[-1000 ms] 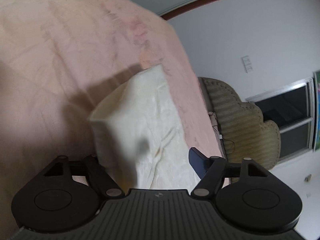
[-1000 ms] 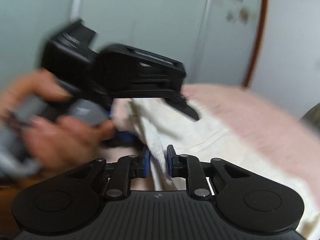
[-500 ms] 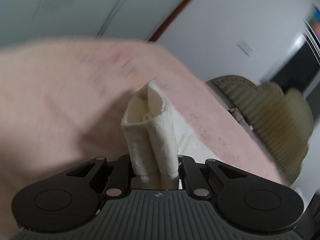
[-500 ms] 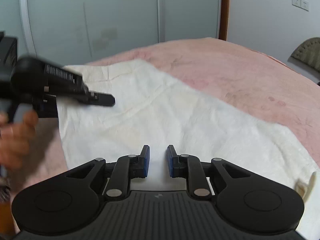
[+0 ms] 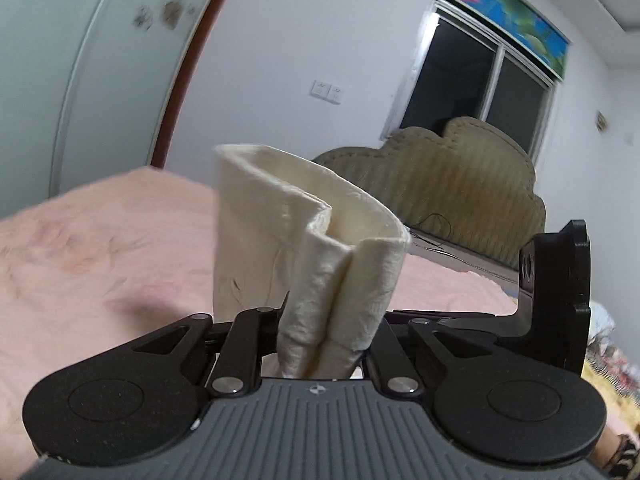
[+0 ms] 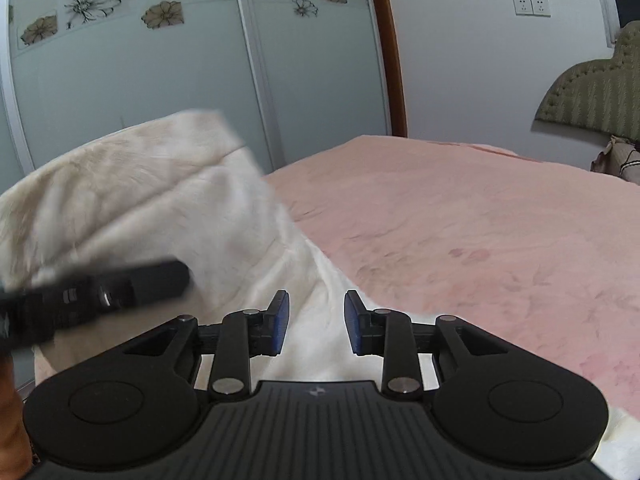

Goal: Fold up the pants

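Note:
The cream pants [image 5: 304, 248] stand up bunched out of my left gripper [image 5: 324, 344], which is shut on a folded end of them and holds it above the pink bed [image 5: 100, 264]. In the right wrist view the same pants [image 6: 168, 200] rise in a lifted, blurred sheet at the left, with the left gripper [image 6: 100, 296] seen as a dark blur across them. My right gripper [image 6: 315, 322] hovers over the cloth lying on the bed; its jaws are opening and its blue pads press on nothing. The right gripper's body [image 5: 552, 292] shows at the right of the left wrist view.
The pink bedspread [image 6: 480, 240] spreads to the right. An olive padded headboard [image 5: 452, 176] stands at the bed's far end below a dark window [image 5: 480, 80]. Flowered sliding wardrobe doors [image 6: 180, 60] run along the bed's far side. A hand [image 6: 12, 420] is at the left edge.
My left gripper closed on the pants' end and lifted it off the bed while rolling. My right gripper's jaws have spread apart and it has shifted along the cloth.

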Demonstrator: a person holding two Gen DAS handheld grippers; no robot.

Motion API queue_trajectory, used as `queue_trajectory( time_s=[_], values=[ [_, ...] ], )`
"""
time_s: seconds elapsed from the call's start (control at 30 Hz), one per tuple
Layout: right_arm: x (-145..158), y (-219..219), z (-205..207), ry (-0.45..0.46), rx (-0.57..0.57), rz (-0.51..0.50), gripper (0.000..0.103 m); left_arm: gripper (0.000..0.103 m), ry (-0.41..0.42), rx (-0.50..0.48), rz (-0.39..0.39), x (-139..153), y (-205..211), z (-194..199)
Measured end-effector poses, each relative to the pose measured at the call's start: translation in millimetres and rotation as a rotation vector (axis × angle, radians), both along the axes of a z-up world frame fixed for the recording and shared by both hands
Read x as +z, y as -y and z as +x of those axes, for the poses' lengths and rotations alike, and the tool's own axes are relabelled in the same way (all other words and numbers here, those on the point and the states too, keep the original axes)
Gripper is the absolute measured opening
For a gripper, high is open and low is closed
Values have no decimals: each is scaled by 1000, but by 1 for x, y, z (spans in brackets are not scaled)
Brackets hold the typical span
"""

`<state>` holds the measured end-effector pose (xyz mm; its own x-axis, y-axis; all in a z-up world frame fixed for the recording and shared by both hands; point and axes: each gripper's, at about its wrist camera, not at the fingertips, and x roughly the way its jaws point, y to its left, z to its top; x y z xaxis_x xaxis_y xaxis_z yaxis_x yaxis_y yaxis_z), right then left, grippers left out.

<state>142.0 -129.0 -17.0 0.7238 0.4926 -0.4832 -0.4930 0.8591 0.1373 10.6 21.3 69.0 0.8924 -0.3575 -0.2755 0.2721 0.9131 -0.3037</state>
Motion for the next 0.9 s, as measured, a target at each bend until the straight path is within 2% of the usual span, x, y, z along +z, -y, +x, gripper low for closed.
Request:
queue_trajectory(
  time_s=[0.1, 0.23, 0.33, 0.5, 0.67, 0.77, 0.9],
  values=[
    [-3, 22, -11, 39, 12, -8, 29, 12, -22, -104, -28, 0, 22, 1],
    [-1, 58, -33, 68, -35, -27, 29, 12, -15, -182, 13, -6, 62, 3],
    [0, 84, -42, 96, -79, -87, 29, 14, -26, -238, 30, -16, 91, 5],
    [-6, 119, -58, 91, -153, -187, 29, 15, -61, -306, 36, -36, 137, 11],
    [-17, 136, -69, 92, -197, -299, 29, 15, -63, -353, 85, -54, 172, 8],
    [-22, 148, -79, 89, -219, -314, 29, 15, -42, -381, 117, -58, 191, 5],
    [-28, 162, -92, 90, -268, -331, 29, 16, -60, -420, 130, -66, 209, 3]
  ],
)
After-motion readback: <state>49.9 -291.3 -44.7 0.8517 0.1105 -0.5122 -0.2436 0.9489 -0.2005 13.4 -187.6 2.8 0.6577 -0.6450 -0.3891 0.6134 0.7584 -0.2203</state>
